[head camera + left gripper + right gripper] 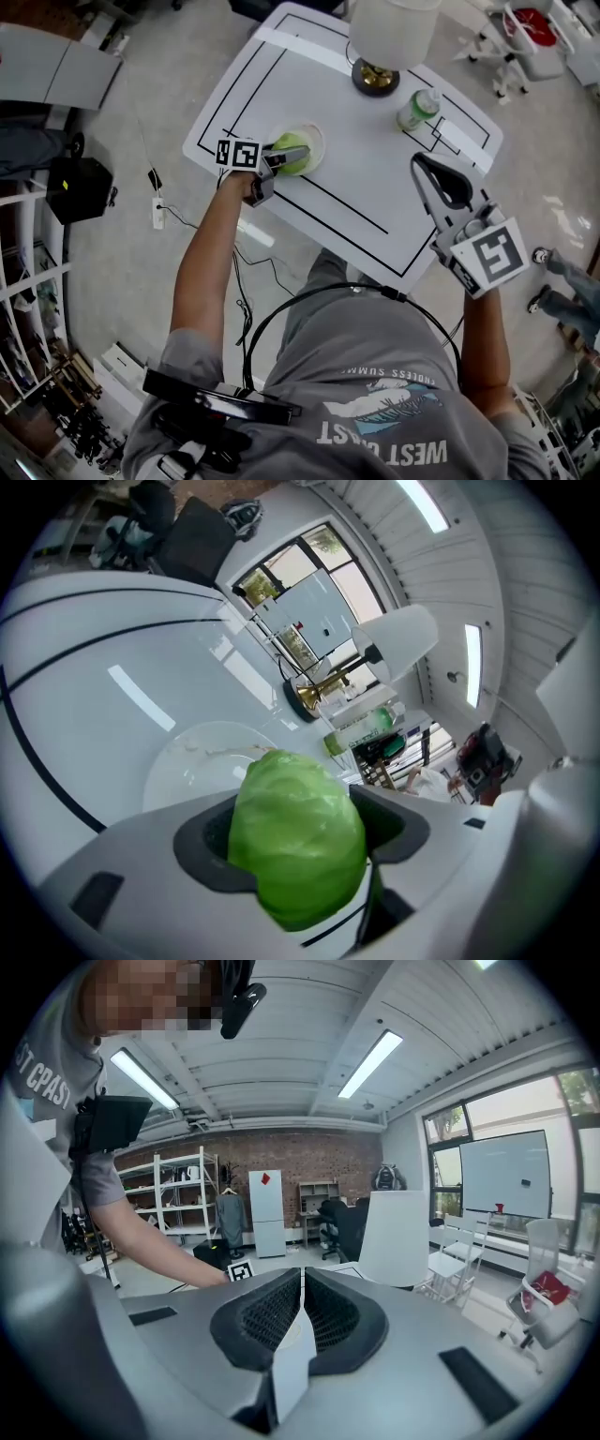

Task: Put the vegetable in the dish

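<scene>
Green, round, leafy cabbage (298,841) sits clamped between the widely spread jaws of the left gripper (274,157), held over the clear shallow glass dish (183,761), apparently for release there (the right gripper (301,1309), jaws together and empty, waits aside).

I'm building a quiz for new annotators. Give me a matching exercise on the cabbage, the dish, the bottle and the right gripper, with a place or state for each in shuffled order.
Things:
1. cabbage
2. dish
3. bottle
4. right gripper

Places or states:
A. jaws together, nothing between them
B. stands beside the lamp at the far side of the table
C. clamped in the jaws of the left gripper
D. lies on the table near its left edge

Pairs: 1-C, 2-D, 3-B, 4-A
</scene>
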Motion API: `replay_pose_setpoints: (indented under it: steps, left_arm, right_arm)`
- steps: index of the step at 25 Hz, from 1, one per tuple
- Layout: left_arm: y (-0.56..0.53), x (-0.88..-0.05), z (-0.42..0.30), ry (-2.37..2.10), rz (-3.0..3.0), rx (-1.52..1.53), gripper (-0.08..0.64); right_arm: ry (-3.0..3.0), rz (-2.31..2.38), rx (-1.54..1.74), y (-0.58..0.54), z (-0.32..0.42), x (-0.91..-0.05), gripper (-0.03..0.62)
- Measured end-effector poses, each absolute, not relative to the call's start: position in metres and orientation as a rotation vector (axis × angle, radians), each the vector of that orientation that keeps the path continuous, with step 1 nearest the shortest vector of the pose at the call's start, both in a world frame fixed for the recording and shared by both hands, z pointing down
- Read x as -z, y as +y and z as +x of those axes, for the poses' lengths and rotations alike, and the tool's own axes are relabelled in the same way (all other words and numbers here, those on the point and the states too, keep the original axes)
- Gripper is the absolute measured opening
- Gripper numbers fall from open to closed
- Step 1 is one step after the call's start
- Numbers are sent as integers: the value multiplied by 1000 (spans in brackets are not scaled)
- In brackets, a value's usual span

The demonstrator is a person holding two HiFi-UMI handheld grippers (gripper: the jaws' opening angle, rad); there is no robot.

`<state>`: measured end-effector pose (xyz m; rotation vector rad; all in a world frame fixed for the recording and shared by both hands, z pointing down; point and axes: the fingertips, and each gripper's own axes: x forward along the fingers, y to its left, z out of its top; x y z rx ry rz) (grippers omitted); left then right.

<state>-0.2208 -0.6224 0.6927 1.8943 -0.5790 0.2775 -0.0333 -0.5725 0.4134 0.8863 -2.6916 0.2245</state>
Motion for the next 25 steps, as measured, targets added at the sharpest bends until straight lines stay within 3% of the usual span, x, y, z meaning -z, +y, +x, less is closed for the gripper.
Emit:
replay_pose_setpoints:
  steps: [5, 10, 15, 25]
  left_arm:
    - [-619, -691, -221, -615, 1963, -375, 339]
    - [-614, -687, -214, -570, 1996, -441, 291]
    - [-598, -680, -192, -344, 2034, -436, 290]
    - [-601, -688, -188, -102, 2136, -788, 292]
  right_arm:
    - [-2703, 898, -242, -576, -37, -412, 9]
    - [-2681, 874, -255, -574, -37, -421, 9]
    - [-2687, 875, -266, -575, -40, -425, 9]
    - [-2656, 831, -297, -573, -51, -445, 9]
